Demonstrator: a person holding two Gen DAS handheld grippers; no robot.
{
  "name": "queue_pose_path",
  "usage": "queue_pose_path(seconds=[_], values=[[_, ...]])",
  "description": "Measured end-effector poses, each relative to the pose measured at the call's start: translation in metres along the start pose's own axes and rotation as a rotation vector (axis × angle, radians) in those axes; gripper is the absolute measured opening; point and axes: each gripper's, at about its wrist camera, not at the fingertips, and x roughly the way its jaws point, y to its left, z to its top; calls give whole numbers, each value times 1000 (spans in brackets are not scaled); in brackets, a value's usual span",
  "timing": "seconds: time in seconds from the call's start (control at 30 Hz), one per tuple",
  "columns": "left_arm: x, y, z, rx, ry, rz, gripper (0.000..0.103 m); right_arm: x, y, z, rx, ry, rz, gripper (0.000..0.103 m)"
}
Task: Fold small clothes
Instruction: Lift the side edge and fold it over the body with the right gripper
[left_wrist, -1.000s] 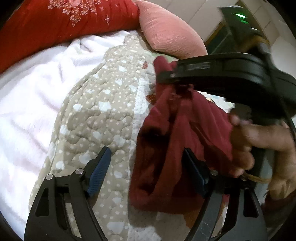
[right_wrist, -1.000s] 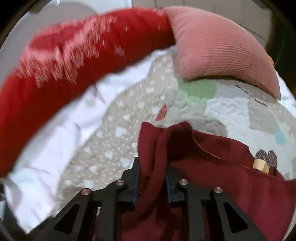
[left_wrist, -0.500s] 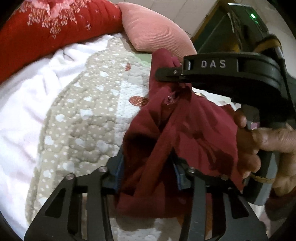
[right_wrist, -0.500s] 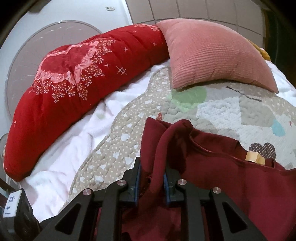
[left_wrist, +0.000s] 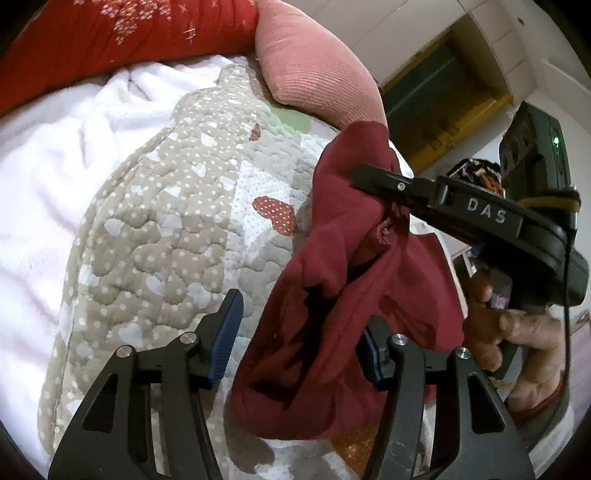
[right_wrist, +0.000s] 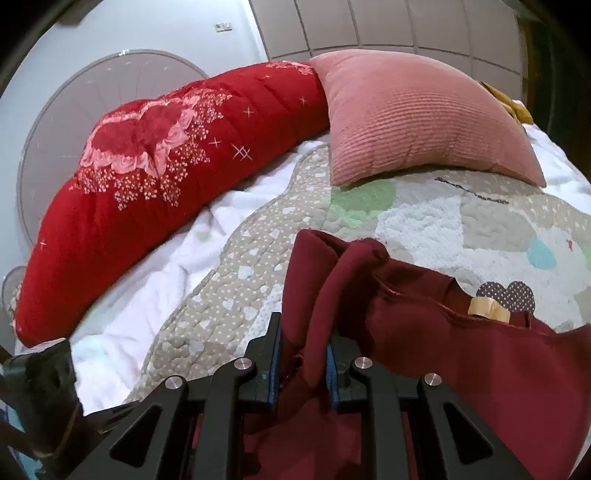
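A dark red small garment (left_wrist: 332, 258) hangs bunched above the patchwork quilt (left_wrist: 155, 229). My right gripper (right_wrist: 303, 332) is shut on a fold near the garment's (right_wrist: 461, 350) neckline, where a beige label shows. In the left wrist view the right gripper (left_wrist: 373, 177) pinches the cloth's top edge, held by a person's hand (left_wrist: 517, 339). My left gripper (left_wrist: 299, 317) straddles the lower bunch and its jaws are opening. Its left blue pad stands clear of the cloth, while the right pad is half hidden behind it.
A pink ribbed pillow (right_wrist: 417, 114) and a long red flowered bolster (right_wrist: 166, 166) lie along the far side of the quilt (right_wrist: 424, 221). A white fluffy blanket (left_wrist: 44, 155) covers the left. A dark doorway and wall stand at the right.
The left jaws closed around the lower bunch of the garment, then spread apart again. The right gripper kept its grip and rose a little with the cloth.
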Motion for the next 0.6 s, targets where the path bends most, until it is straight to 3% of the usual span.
queue_pose_path(seconds=[0.13, 0.33, 0.6], values=[[5, -11, -1, 77, 1, 51, 57, -2, -2, -2, 9, -2, 12, 19], [11, -10, -3, 83, 9, 67, 56, -3, -4, -4, 14, -2, 15, 19], [13, -16, -6, 121, 10, 98, 38, -3, -6, -6, 25, 4, 13, 19]])
